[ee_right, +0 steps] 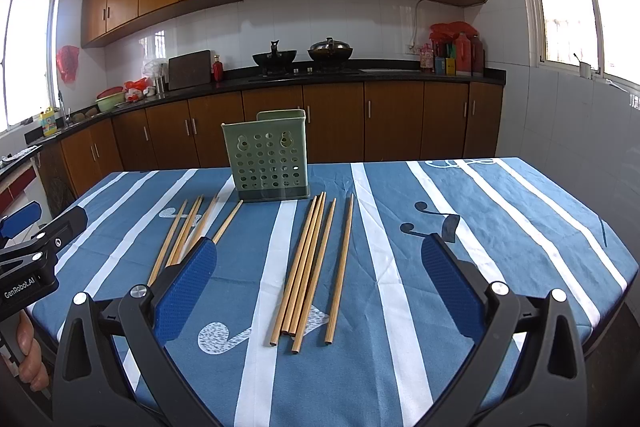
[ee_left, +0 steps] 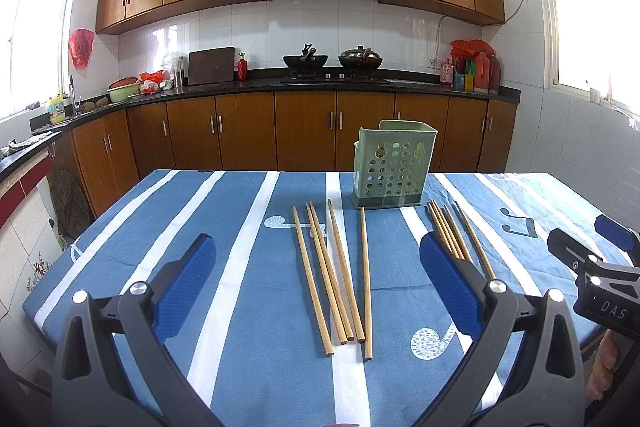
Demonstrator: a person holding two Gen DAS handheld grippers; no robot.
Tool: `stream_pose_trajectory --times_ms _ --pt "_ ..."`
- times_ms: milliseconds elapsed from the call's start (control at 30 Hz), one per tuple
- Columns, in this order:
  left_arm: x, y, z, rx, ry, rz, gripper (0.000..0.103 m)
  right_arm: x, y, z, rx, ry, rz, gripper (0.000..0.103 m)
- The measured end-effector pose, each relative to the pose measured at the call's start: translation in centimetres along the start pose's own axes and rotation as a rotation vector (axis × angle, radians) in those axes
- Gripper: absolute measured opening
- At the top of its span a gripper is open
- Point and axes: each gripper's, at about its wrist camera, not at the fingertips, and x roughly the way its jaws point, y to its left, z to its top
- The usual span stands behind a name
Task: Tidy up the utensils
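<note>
Kitchen with wooden cabinets; your work surface is a table under a blue tablecloth [ee_left: 248, 227] with white stripes.

Item 1: green perforated utensil holder [ee_left: 390, 165], upright near the far middle of the cloth.

Item 2: left group of chopsticks [ee_left: 334, 271], five wooden sticks, loose, lying flat just in front of the holder, fanned slightly.

Item 3: right group of chopsticks [ee_right: 310, 267], five wooden sticks, four bunched and one a little apart on the right, also flat on the cloth.

Item 4: your left gripper [ee_left: 318, 281], blue-padded fingers spread wide, nothing between them, above the left group.

Item 5: your right gripper [ee_right: 320, 281], likewise spread and empty, above the right group.

Background: black countertop [ee_right: 400, 75] with two woks.
</note>
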Motion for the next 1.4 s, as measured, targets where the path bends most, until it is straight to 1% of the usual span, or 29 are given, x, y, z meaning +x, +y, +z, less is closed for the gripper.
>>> stream_pose_trajectory --times_ms 233,300,400,467,567,600,667,700,800,867,933,967,1000,1033,1067,1100,1133,1167,1200,1267,1400 --pt "-0.1 -0.1 -0.4 0.001 0.009 0.009 0.099 0.0 -0.1 -0.1 0.007 0.008 0.002 0.101" --pt "0.2 -0.6 -0.7 0.000 0.025 0.021 0.099 0.5 -0.4 -0.2 0.022 0.027 0.009 0.101" --pt "1.4 -0.6 -1.8 -0.002 0.055 0.036 0.099 1.4 -1.1 -0.7 0.053 0.082 0.001 0.101" --pt "2.4 0.0 -2.1 -0.012 0.087 0.043 0.099 2.9 -1.8 -0.8 0.073 0.121 -0.010 0.095" --pt "3.9 1.1 -2.2 -0.039 0.137 0.040 0.099 5.0 -2.7 -1.5 0.094 0.205 -0.047 0.081" --pt "4.3 1.5 -2.3 -0.051 0.153 0.038 0.099 5.5 -2.9 -1.6 0.102 0.225 -0.049 0.075" --pt "5.0 2.1 -2.6 -0.070 0.185 0.033 0.099 7.2 -3.3 -1.9 0.120 0.282 -0.052 0.068" --pt "5.4 2.4 -2.8 -0.077 0.205 0.031 0.099 8.2 -3.4 -2.1 0.121 0.320 -0.055 0.062" --pt "6.3 2.9 -3.2 -0.087 0.245 0.023 0.099 10.4 -3.3 -2.7 0.110 0.393 -0.059 0.049" --pt "6.9 3.3 -3.5 -0.092 0.270 0.015 0.099 11.7 -3.2 -3.2 0.102 0.437 -0.064 0.045" --pt "7.5 3.4 -3.6 -0.089 0.289 0.009 0.094 12.7 -3.1 -3.7 0.096 0.468 -0.072 0.041" --pt "7.9 3.5 -3.7 -0.086 0.302 0.008 0.088 13.1 -3.1 -4.0 0.092 0.483 -0.077 0.040" --pt "8.2 3.4 -3.7 -0.084 0.310 0.006 0.081 13.4 -3.0 -4.2 0.088 0.496 -0.083 0.035" --pt "8.6 3.4 -3.8 -0.083 0.322 0.001 0.078 13.4 -3.0 -4.2 0.079 0.486 -0.091 0.031" --pt "9.2 3.4 -3.9 -0.085 0.339 -0.013 0.071 13.5 -2.9 -4.2 0.068 0.483 -0.098 0.029" --pt "9.7 3.3 -4.0 -0.085 0.354 -0.023 0.067 13.4 -2.9 -4.3 0.061 0.478 -0.102 0.024" --pt "10.3 3.3 -4.1 -0.086 0.374 -0.032 0.065 13.3 -2.9 -4.2 0.063 0.476 -0.100 0.020" --pt "10.8 3.1 -4.2 -0.084 0.388 -0.037 0.061 13.3 -3.0 -4.2 0.067 0.476 -0.097 0.018" --pt "11.3 3.0 -4.2 -0.081 0.401 -0.043 0.055 13.1 -3.0 -4.2 0.069 0.475 -0.094 0.017" --pt "12.4 2.7 -4.3 -0.073 0.430 -0.053 0.048 13.2 -3.0 -4.2 0.066 0.472 -0.091 0.017" --pt "14.1 2.1 -4.7 -0.047 0.478 -0.038 0.030 13.3 -2.9 -4.1 0.061 0.467 -0.089 0.017"
